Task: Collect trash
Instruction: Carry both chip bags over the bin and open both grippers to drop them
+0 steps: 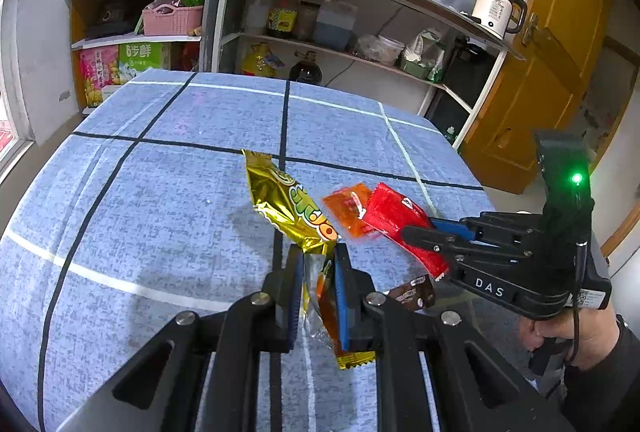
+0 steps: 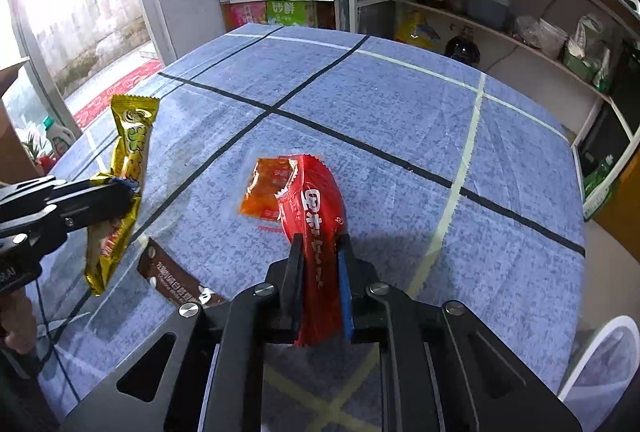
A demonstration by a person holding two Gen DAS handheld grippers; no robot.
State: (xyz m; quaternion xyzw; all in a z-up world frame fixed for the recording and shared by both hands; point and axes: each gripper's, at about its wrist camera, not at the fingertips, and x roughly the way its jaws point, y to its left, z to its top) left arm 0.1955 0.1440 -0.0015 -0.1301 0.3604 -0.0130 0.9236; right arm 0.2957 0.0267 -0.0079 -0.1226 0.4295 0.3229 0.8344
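Note:
My left gripper (image 1: 316,252) is shut on a gold snack wrapper (image 1: 288,204), which sticks up and away from the jaws above the blue checked tablecloth (image 1: 180,172). In the right wrist view that gold wrapper (image 2: 132,152) hangs from the left gripper (image 2: 128,192) at the left edge. My right gripper (image 2: 320,244) is shut on a red wrapper (image 2: 316,204), which curves up out of the jaws. An orange wrapper (image 2: 268,188) lies flat on the cloth just beyond it. A brown wrapper (image 2: 176,280) lies near the front, between the two grippers. From the left wrist view, the right gripper (image 1: 416,230) reaches in from the right with the red wrapper (image 1: 396,224).
Behind the table stands a metal shelf unit (image 1: 320,44) full of bottles, boxes and a pink basket (image 1: 172,20), with a white kettle (image 1: 496,8) on top. A yellow door (image 1: 560,72) is at the right. A white round seat (image 2: 600,352) stands off the table's right edge.

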